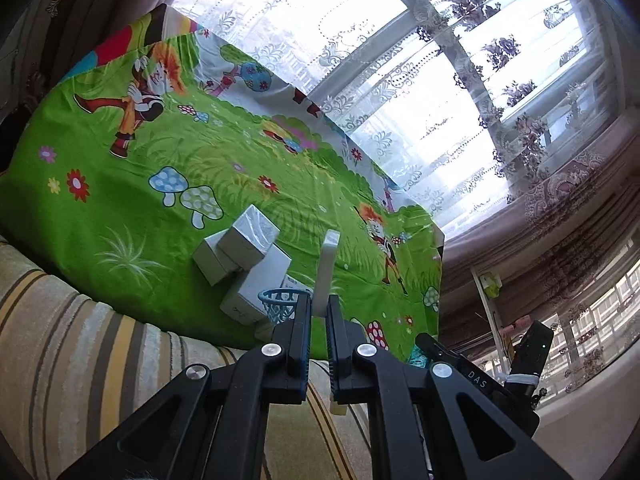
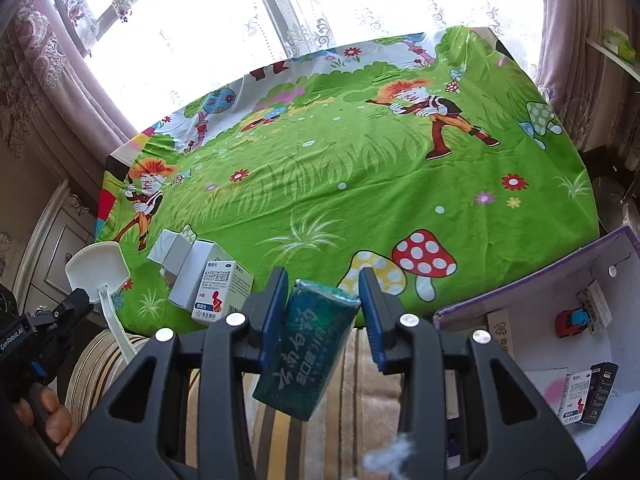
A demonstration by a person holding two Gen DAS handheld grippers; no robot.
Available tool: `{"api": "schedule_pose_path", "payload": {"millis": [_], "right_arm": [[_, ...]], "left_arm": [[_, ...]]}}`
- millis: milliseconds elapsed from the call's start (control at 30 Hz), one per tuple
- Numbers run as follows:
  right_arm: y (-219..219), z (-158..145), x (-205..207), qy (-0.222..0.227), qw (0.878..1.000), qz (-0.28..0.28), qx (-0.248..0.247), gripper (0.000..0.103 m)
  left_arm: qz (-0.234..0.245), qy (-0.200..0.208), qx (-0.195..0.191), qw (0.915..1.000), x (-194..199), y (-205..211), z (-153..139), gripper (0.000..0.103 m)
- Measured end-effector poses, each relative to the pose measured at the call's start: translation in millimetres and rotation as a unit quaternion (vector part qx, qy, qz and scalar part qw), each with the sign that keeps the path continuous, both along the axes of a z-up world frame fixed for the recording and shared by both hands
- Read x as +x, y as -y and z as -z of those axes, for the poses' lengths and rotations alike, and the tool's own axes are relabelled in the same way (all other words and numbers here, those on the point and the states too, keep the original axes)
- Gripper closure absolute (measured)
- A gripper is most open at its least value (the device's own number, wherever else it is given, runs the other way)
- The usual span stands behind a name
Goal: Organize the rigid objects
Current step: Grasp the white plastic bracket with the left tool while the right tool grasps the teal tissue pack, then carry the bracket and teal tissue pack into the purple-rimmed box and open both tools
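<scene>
My left gripper (image 1: 319, 306) is shut on a white toy basketball hoop (image 1: 326, 270), whose backboard stands edge-on and whose blue net (image 1: 282, 304) hangs left of the fingers. The same hoop shows in the right wrist view (image 2: 98, 270) at the far left, held by the left gripper (image 2: 86, 298). My right gripper (image 2: 323, 286) is shut on a dark green box (image 2: 308, 344) with white Chinese lettering, held over the striped surface just before the table edge. Several white medicine boxes (image 1: 244, 256) lie piled near the table's front edge, and show again in the right wrist view (image 2: 200, 276).
The table wears a green cartoon cloth (image 2: 340, 168). A purple-rimmed open box (image 2: 532, 276) at the right holds a few small boxes and a red toy car (image 2: 570, 320). A striped cushion (image 1: 72, 352) lies in front. Lace curtains and a window stand behind.
</scene>
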State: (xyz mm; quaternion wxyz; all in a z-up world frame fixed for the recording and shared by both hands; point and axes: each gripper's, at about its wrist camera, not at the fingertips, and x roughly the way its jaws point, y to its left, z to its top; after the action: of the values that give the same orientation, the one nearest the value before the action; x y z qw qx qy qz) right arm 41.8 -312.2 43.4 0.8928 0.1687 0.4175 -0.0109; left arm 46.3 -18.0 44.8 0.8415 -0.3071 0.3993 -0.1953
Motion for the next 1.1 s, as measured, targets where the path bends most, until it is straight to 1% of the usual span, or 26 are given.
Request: {"api": "schedule_pose_path", "payload": {"millis": [233, 367, 567, 733, 933, 1100], "right_arm": [[55.1, -1.9, -34.8, 0.009, 0.999, 0.047, 0.008, 0.062], [87.4, 2.1, -59.1, 0.004, 0.997, 0.08, -0.01, 0.062], [129.9, 11.1, -100.1, -0.011, 0.992, 0.121, -0.028, 0.062], [156.8, 22.9, -133.1, -0.032, 0.987, 0.151, -0.035, 0.062], [176.6, 35.9, -158.3, -0.055, 0.984, 0.167, -0.039, 0.062], [182.8, 42.8, -168.8, -0.067, 0.983, 0.169, -0.036, 0.062]], "left_arm": [[0.078, -0.009, 0.0, 0.9969, -12.3, 63.8, -1.8, 0.095], [0.127, -0.009, 0.0, 0.9919, -20.6, 100.8, -4.0, 0.095], [0.192, -0.022, 0.005, 0.981, -32.0, 150.7, 1.5, 0.095], [0.24, -0.029, 0.009, 0.9702, -42.7, 183.9, 3.8, 0.095], [0.286, -0.038, 0.025, 0.957, -56.3, 216.2, 9.6, 0.095], [0.316, -0.036, 0.047, 0.9469, -65.7, 233.0, 12.5, 0.095]]}}
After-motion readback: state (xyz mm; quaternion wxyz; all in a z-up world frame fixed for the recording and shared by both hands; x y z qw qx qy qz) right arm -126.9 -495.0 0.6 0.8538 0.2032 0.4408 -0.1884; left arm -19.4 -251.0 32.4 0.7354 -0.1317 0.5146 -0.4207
